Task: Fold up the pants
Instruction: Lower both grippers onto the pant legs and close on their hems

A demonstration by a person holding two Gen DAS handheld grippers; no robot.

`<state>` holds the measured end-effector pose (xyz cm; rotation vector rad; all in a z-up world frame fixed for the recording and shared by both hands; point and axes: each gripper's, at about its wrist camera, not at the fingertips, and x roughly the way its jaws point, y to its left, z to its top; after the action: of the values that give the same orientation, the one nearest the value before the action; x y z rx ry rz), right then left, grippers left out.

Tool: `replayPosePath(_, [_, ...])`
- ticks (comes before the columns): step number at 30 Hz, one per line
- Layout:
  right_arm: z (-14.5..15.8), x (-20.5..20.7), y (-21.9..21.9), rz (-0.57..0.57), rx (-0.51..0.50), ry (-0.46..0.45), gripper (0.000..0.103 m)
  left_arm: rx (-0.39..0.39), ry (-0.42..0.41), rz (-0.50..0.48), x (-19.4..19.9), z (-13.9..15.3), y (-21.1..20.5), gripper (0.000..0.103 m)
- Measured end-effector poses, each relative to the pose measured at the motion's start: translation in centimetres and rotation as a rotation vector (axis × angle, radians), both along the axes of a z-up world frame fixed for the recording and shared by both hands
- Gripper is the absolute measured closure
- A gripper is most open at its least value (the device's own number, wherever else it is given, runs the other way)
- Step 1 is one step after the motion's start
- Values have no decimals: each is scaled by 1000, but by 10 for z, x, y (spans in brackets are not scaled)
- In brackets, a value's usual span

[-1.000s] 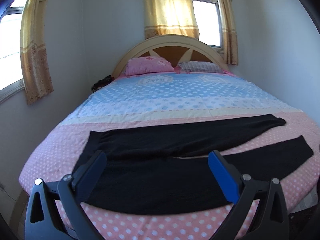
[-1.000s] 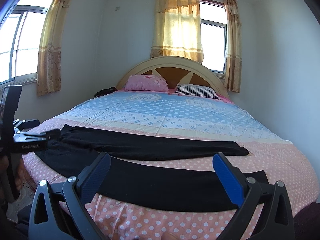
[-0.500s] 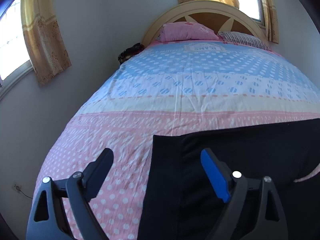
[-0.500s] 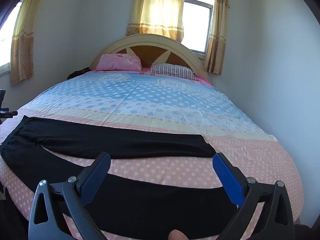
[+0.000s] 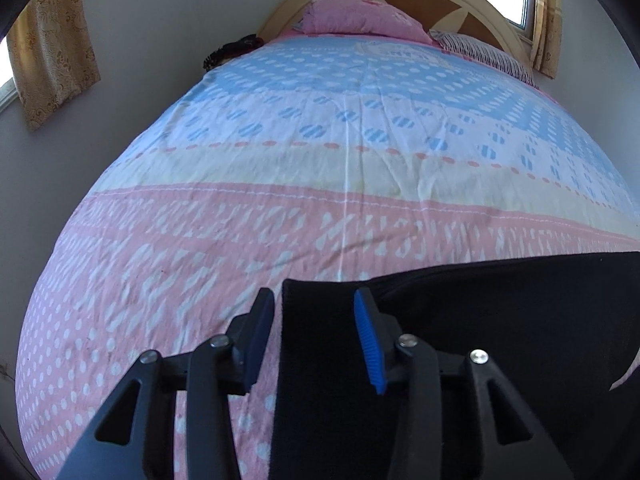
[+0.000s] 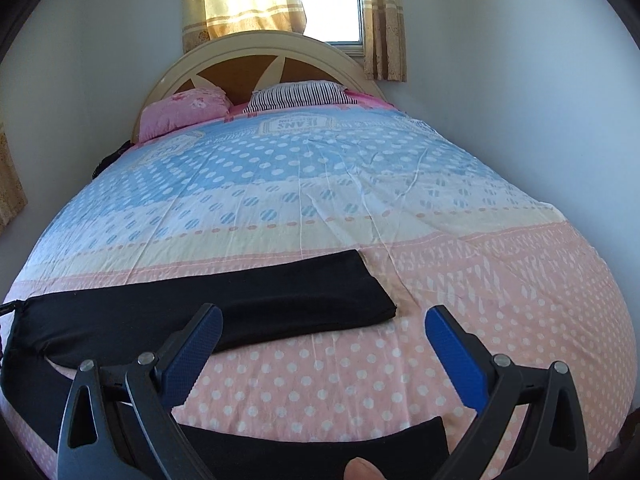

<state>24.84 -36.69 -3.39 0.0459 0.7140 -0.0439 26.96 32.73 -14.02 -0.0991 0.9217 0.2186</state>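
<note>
Black pants (image 6: 248, 312) lie spread flat across the foot of the bed, waist to the left, legs apart. In the left wrist view the waistband corner (image 5: 320, 320) sits between my left gripper's fingers; the left gripper (image 5: 316, 324) is partly closed around that corner and low over the cloth. My right gripper (image 6: 324, 344) is wide open over the bare sheet between the two legs. The far leg's cuff (image 6: 372, 296) lies just ahead of it; the near leg's end (image 6: 400, 444) lies below it.
The bed (image 6: 320, 184) has a blue, cream and pink dotted cover. A pink pillow (image 6: 184, 112) and a striped pillow (image 6: 300, 94) lie at the headboard. Walls stand close on both sides. A fingertip (image 6: 362, 468) shows at the bottom edge.
My left gripper has moved left and down to the waistband corner and narrowed its jaws. My right gripper has moved right and down toward the leg ends, staying open.
</note>
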Motion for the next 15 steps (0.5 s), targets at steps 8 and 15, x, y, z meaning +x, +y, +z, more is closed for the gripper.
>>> replayPosePath(8, [-24,54,-14,-6,20,116,12,4,-5,-16,9,-10,-1,73])
replayPosePath(15, [-41,94,-44,-77,37,170,24,-15,-19,-50,11,-11,0,86])
